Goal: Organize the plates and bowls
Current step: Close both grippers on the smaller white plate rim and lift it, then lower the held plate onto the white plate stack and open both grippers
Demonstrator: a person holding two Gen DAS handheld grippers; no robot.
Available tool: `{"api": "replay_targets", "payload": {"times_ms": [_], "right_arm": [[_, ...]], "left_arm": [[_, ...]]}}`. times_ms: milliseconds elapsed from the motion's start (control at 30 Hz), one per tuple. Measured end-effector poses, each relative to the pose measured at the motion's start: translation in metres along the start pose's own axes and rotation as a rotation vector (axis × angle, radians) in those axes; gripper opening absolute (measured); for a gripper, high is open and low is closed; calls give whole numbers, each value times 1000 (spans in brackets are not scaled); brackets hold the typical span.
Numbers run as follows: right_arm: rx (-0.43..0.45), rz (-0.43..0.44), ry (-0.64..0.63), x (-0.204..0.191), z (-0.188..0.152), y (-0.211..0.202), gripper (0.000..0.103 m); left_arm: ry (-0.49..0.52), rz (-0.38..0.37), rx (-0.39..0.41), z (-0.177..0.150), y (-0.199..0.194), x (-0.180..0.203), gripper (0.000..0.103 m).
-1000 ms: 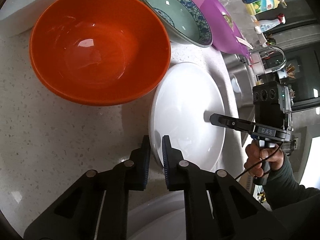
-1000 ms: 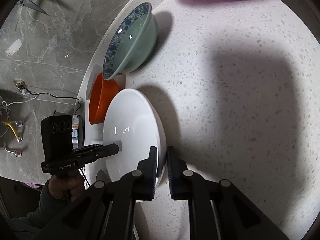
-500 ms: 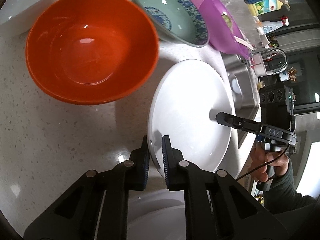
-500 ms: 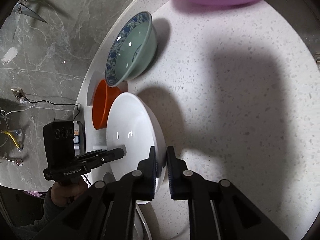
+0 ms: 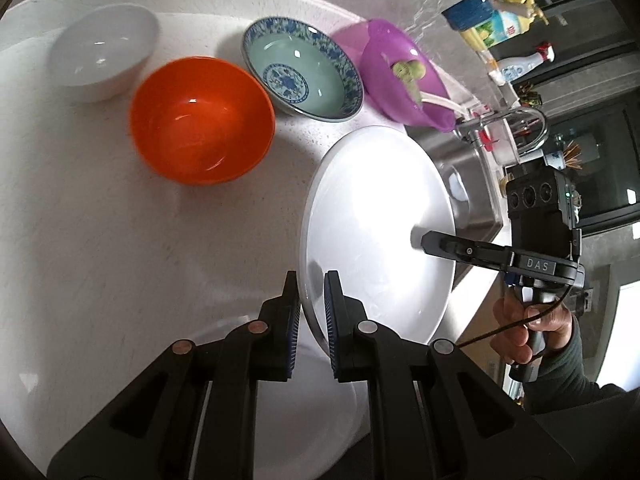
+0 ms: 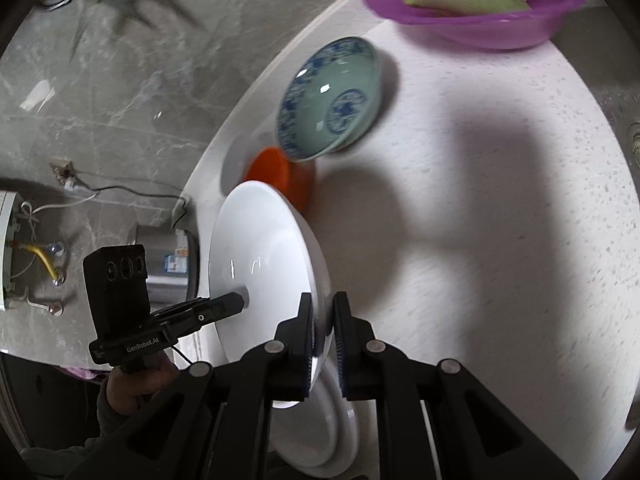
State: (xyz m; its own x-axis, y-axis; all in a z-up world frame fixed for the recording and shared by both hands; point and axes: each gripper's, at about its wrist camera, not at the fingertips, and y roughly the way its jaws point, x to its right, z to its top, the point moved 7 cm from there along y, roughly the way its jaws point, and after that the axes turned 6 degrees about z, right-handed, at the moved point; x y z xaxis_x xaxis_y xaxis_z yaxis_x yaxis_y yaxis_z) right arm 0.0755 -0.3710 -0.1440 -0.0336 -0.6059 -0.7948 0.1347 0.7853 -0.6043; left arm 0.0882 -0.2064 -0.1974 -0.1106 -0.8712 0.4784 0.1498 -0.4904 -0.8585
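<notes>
A white plate (image 5: pixel 376 224) is held off the counter by both grippers. My left gripper (image 5: pixel 312 300) is shut on its near rim. My right gripper (image 6: pixel 322 320) is shut on the opposite rim of the white plate (image 6: pixel 264 264). Another white plate (image 5: pixel 296 408) lies on the counter below, also in the right wrist view (image 6: pixel 328 432). On the counter stand an orange bowl (image 5: pixel 200 120), a blue-patterned green bowl (image 5: pixel 300 68) and a small white bowl (image 5: pixel 100 60). The right wrist view shows the patterned bowl (image 6: pixel 332 100) and part of the orange bowl (image 6: pixel 276 176).
A purple basin (image 5: pixel 404 76) with green vegetables sits by the sink (image 5: pixel 464 184) and faucet (image 5: pixel 516 124). Bottles (image 5: pixel 500 28) stand behind it. The counter's edge runs beside the sink. A marble wall with wires (image 6: pixel 60 208) lies past the counter's far edge.
Both grippers have lifted the white plate up and back from the bowls. The bowls now look smaller and farther, and the small white bowl and the lower plate show more.
</notes>
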Motion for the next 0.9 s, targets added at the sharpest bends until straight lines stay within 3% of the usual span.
{"api": "replay_targets", "payload": {"times_ms": [500,633,900], "right_arm": [[-133,44,-125,-83,-62,33,12],[-170,37,-137,-86,-82,42,12],[-208,3,-108,-64,-113,51,12]], "left_arm": [[-109,26,104,-110,-94,-42,10],[-139,14,101,-144,-101,-56,10],[-177,3,56,-190,-75,-67,10]]}}
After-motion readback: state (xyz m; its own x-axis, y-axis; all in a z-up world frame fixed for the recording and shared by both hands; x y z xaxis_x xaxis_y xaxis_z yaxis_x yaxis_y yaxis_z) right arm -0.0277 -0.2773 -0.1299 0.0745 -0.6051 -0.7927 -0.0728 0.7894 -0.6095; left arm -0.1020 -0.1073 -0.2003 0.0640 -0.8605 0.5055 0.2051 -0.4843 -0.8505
